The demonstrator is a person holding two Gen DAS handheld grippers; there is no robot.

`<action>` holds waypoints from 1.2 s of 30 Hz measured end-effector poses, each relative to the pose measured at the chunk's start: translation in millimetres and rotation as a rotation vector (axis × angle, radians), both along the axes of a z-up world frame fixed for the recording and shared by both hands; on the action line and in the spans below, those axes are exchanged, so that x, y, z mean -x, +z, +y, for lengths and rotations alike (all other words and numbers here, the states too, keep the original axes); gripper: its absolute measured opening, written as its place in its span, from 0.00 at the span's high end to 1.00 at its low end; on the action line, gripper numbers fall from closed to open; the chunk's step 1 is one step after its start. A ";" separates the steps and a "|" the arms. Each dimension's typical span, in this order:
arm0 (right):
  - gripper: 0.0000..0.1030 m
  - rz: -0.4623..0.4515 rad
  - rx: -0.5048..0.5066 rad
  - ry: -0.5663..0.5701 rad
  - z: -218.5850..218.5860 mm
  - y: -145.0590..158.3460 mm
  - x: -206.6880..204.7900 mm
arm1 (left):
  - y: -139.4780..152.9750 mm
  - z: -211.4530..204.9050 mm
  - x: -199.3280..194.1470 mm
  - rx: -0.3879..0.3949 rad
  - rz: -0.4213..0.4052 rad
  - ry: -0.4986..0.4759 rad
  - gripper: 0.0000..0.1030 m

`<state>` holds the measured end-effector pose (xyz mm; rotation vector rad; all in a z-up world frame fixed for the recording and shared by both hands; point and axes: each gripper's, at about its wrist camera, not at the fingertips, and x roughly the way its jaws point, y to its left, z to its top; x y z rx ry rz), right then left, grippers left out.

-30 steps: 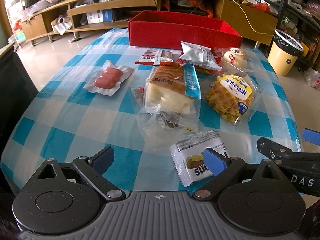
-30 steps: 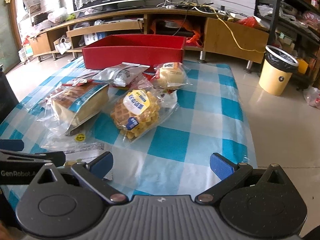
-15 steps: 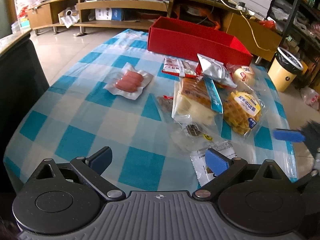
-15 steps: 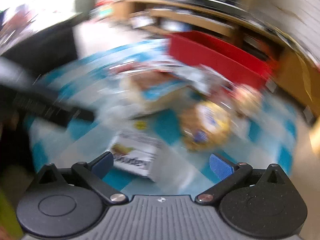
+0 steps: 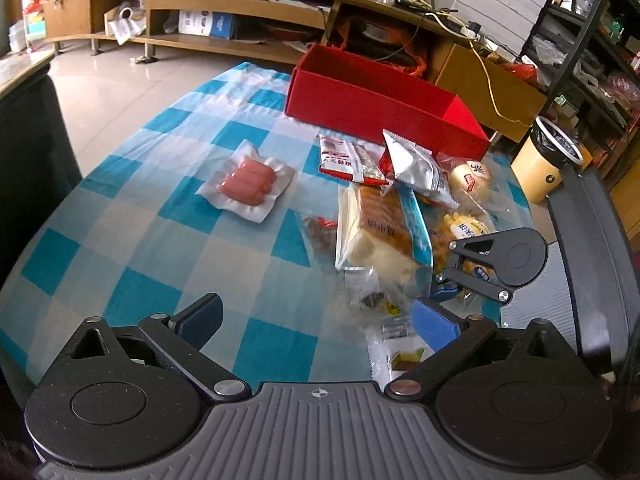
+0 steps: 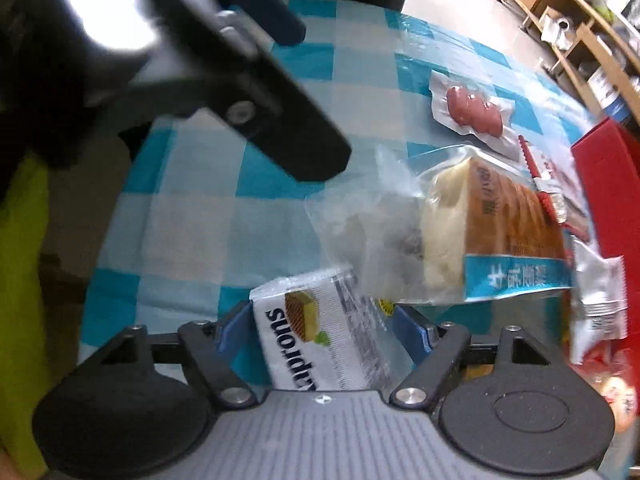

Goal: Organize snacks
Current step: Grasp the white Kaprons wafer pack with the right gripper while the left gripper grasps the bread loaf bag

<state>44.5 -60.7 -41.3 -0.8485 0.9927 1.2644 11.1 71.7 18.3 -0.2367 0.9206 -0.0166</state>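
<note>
A white cake packet [image 6: 320,340] lies on the blue checked tablecloth [image 6: 192,224] between the pads of my right gripper [image 6: 320,330], whose jaws are closing, both pads at the packet's sides. My left gripper [image 5: 316,316] hovers over the near table edge with its jaws opening and nothing between them. A sausage pack [image 5: 246,182], a bagged bread loaf [image 5: 380,232], a waffle bag [image 5: 464,228], a bun [image 5: 470,178], a silver packet [image 5: 412,168] and a red-and-white packet [image 5: 348,156] lie in front of the red box [image 5: 380,108].
A yellow bin [image 5: 548,164] stands on the floor to the right, with a dark chair back [image 5: 592,248] close by. Another dark chair [image 5: 32,128] stands at the table's left. Low wooden shelves [image 5: 224,4] run along the far wall.
My right gripper has rolled over, dropped onto the white cake packet and narrowed its jaws around it. My left gripper has drawn back, so the snacks look farther off.
</note>
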 end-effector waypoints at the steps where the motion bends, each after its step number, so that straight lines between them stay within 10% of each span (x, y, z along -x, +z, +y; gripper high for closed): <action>1: 0.27 0.007 -0.003 -0.027 -1.2 -0.4 0.5 | -0.3 -0.3 -2.5 -0.001 0.000 -0.002 0.01; 15: 0.46 0.105 -0.129 -0.568 -68.4 9.1 56.1 | 8.1 -48.4 -34.3 -0.088 -0.053 -0.124 0.00; 25: 0.30 0.071 -0.099 -0.509 -65.2 -12.1 42.3 | -6.4 -47.6 -41.7 -0.012 0.047 -0.056 0.00; 36: 0.43 0.124 -0.114 -0.641 -96.8 2.1 46.0 | -10.0 -58.0 -72.8 0.069 0.111 0.020 0.00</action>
